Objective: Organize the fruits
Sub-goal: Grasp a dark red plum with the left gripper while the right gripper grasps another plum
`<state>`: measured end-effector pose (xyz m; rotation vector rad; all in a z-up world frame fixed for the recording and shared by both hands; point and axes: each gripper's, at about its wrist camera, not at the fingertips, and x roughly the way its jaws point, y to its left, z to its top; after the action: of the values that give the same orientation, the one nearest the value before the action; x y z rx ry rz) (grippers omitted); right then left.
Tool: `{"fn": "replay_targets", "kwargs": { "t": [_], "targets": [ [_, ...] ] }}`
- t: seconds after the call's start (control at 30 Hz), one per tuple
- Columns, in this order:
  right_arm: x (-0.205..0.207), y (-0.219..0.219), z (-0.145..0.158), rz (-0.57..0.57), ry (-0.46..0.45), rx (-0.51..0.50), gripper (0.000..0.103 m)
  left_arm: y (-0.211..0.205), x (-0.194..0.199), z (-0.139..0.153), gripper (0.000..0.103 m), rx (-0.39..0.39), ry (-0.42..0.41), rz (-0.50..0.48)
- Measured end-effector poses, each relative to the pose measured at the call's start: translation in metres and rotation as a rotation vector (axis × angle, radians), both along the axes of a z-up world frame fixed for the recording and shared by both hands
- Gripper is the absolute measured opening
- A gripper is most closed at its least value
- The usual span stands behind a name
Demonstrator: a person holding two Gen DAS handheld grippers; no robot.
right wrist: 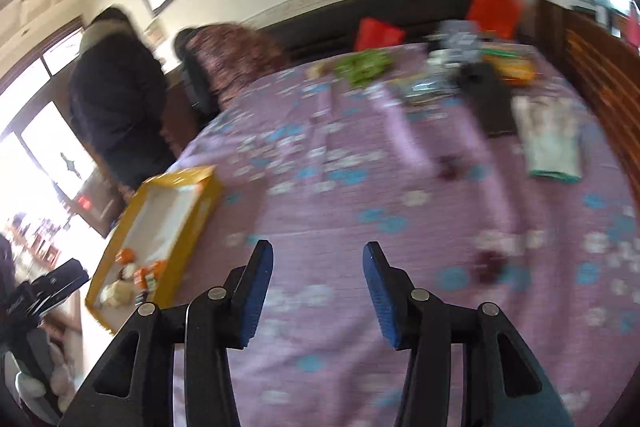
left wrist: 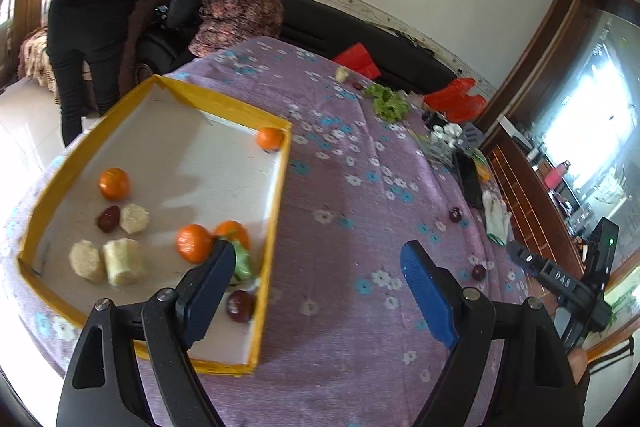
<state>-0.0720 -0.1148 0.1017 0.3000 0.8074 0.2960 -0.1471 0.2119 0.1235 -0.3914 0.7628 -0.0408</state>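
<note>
Left wrist view:
- Left hand-held gripper point(left wrist: 318, 263) spread wide, nothing between the blue pads, hanging over the purple flowered cloth point(left wrist: 352, 155) of the desk.
- Yellow-rimmed tray point(left wrist: 276, 187) ahead and to the left, its right wall running in just past the left finger.
- Inside the tray: four oranges, one in the far corner point(left wrist: 270, 138), one far left point(left wrist: 114, 183), two side by side point(left wrist: 194, 243) just past the left fingertip.
- Also inside: three pale chunks point(left wrist: 122, 262) left of the fingers, a dark red fruit point(left wrist: 108, 218) beside them, another point(left wrist: 240, 305) right beside the left finger, a green scrap point(left wrist: 242, 261) at that fingertip.
- Two dark red fruits loose on the cloth, right of the right finger point(left wrist: 478, 271) and farther ahead point(left wrist: 455, 214).
- Right hand-held gripper point(left wrist: 516, 251) at the right edge, seen side-on.

Right wrist view, heavily blurred:
- Right hand-held gripper point(right wrist: 318, 257) partly spread, nothing between the pads.
- Dark red fruit point(right wrist: 490, 265) on the cloth just right of the right finger; a second point(right wrist: 450, 167) farther ahead.
- Tray point(right wrist: 208, 195) well to the left, oranges and pale pieces at its near end.
- White glove point(right wrist: 550, 143) far ahead on the right.
</note>
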Motion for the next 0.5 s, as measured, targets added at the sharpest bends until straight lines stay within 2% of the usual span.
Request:
{"fn": "replay_targets", "kwargs": {
  "t": [0.13, 0.23, 0.33, 0.43, 0.5],
  "targets": [
    [0.013, -0.072, -0.006, -0.145, 0.042, 0.015, 0.051, -0.031, 0.018, -0.013, 0.084, 0.013, 0.036, -0.074],
    [0.034, -0.096, -0.017, -0.171, 0.087, 0.051, 0.052, -0.053, 0.028, -0.022, 0.084, 0.021, 0.059, -0.127],
    [0.050, -0.093, -0.030, -0.146, 0.116, 0.070, 0.052, -0.065, 0.031, -0.025, 0.084, 0.045, 0.072, -0.151],
    [0.054, -0.072, -0.045, -0.039, 0.128, 0.084, 0.052, -0.071, 0.034, -0.027, 0.084, 0.060, 0.080, -0.160],
    [0.054, -0.059, -0.053, 0.012, 0.123, 0.053, 0.052, -0.073, 0.038, -0.029, 0.084, 0.072, 0.087, -0.159]
  ]
}}
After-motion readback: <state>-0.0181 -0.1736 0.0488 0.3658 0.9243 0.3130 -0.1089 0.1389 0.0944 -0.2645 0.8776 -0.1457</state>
